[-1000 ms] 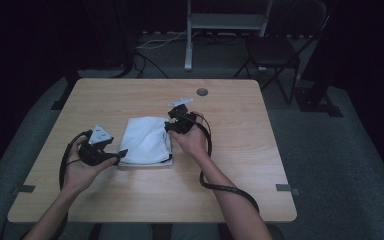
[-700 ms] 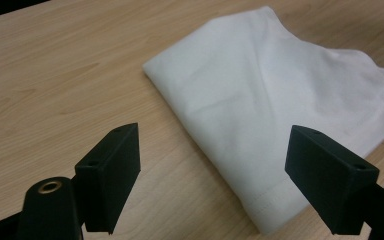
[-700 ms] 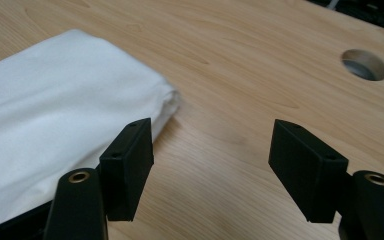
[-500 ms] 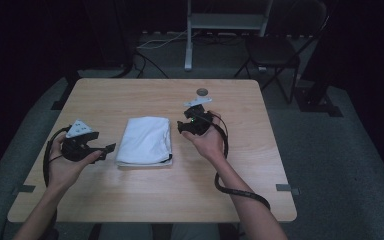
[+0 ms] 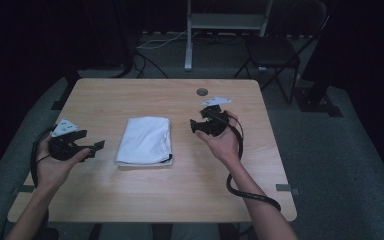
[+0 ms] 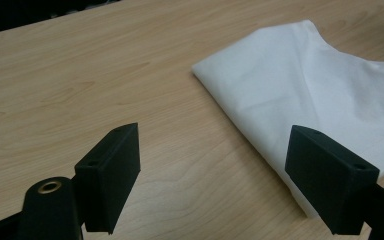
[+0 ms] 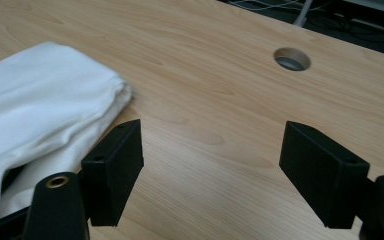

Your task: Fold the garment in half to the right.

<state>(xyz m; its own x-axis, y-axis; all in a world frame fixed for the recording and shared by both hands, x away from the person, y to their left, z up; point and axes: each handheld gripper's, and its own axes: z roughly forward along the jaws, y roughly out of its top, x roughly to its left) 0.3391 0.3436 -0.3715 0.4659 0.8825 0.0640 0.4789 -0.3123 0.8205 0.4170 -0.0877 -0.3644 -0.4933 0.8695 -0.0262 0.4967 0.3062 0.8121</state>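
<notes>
Folded white cloth (image 5: 145, 141) lies flat near the middle of the surface (image 5: 130, 95), a neat rectangle with its long side running away from the person. Nothing is holding it.

Step in hand, as I judge it: folding looks finished and both hands are off the cloth, one on either side. Left gripper (image 5: 96, 146) sits just left of the cloth, raised slightly off the surface, pointing toward the cloth's near-left edge. Its fingers (image 6: 111, 175) have just been opening and now stand wide apart with only bare wood between them. Right gripper (image 5: 196, 125) is held to the right of the cloth, palm up under the tool, wrist cocked so the tool points back toward the cloth's right edge. Its fingers (image 7: 114, 167) have just been opening too; nothing between them, the cloth's rolled edge (image 7: 55, 115) lying off to one side in the right gripper view.

Forearms come in from the near edge, elbows wide, both hands low over the wood. Cable (image 5: 250, 192) from the right tool loops along the forearm.

Next move, if any: either rest the tools or return for a last tidy. A further fold would call for pinching a thick stacked edge, so a low, level approach at the corners would be needed.

Cable hole (image 7: 292, 58) sits beyond the right gripper, well clear of the cloth.
</notes>
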